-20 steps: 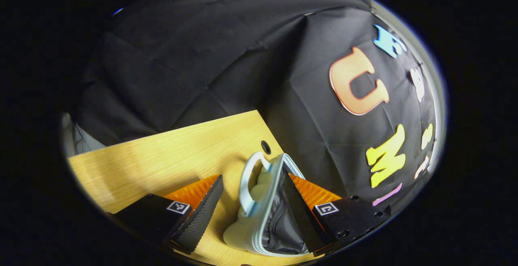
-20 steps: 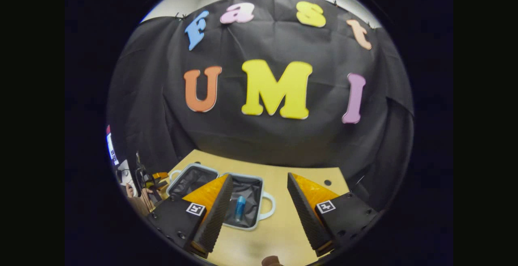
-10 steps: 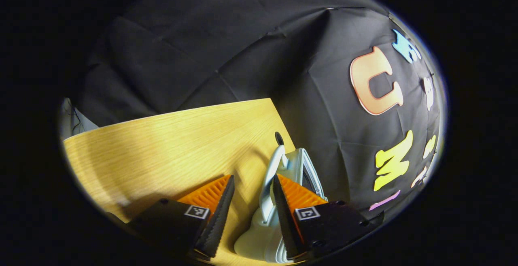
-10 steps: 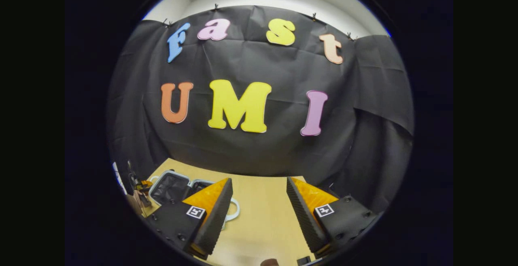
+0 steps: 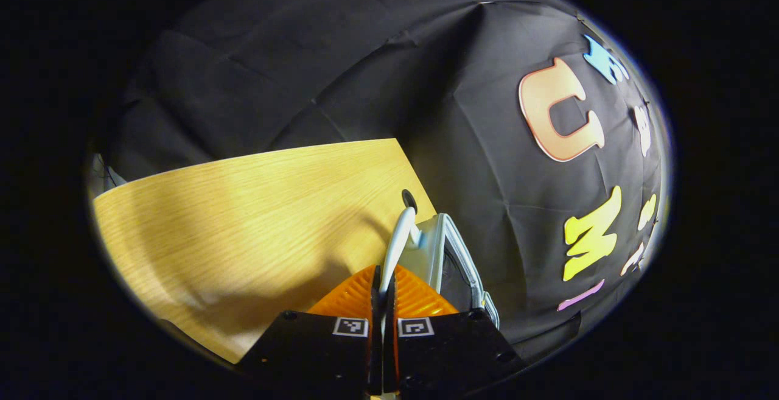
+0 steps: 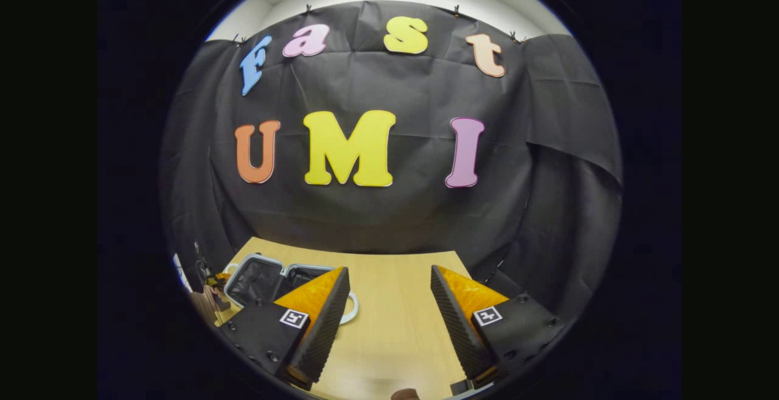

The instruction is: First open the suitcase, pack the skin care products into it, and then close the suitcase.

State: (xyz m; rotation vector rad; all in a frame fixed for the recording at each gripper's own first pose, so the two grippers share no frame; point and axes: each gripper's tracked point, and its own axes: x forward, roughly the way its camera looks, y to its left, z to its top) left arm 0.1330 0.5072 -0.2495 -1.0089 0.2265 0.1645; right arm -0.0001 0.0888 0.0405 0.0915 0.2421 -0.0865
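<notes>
Left gripper [image 5: 383, 293], seen in the left gripper view, has its two fingers drawn together until almost no gap remains, and they pinch the pale blue-grey curved carry handle [image 5: 395, 245] of the small light grey hard-shell suitcase [image 5: 447, 254]. That handle rises edge-on from between the fingers toward the far table corner. Beyond the fingers, the suitcase half bearing this handle stands tilted up on edge, its rim and zip line visible against the black cloth wall [image 5: 304, 71]. It sits at the right-hand edge of the light wooden table [image 5: 231, 217], near a small dark round hole [image 5: 409, 199] in the tabletop.

Right gripper [image 6: 389, 315], seen in the right gripper view, hangs over the table [image 6: 395, 302] with its fingers spread wide apart and nothing between them; bare wood shows in the gap. In this view the suitcase [image 6: 261, 278] lies to the left, near the table's left edge, with its dark fabric lining exposed, partly hidden behind the gripper's left finger [image 6: 322, 321]. A pale loop of a second handle [image 6: 350, 310] protrudes beside that finger. The other gripper, small and partly cut off, shows at the suitcase's far left side [image 6: 210, 281]. Whether any skin care product lies inside the suitcase cannot be told.
</notes>
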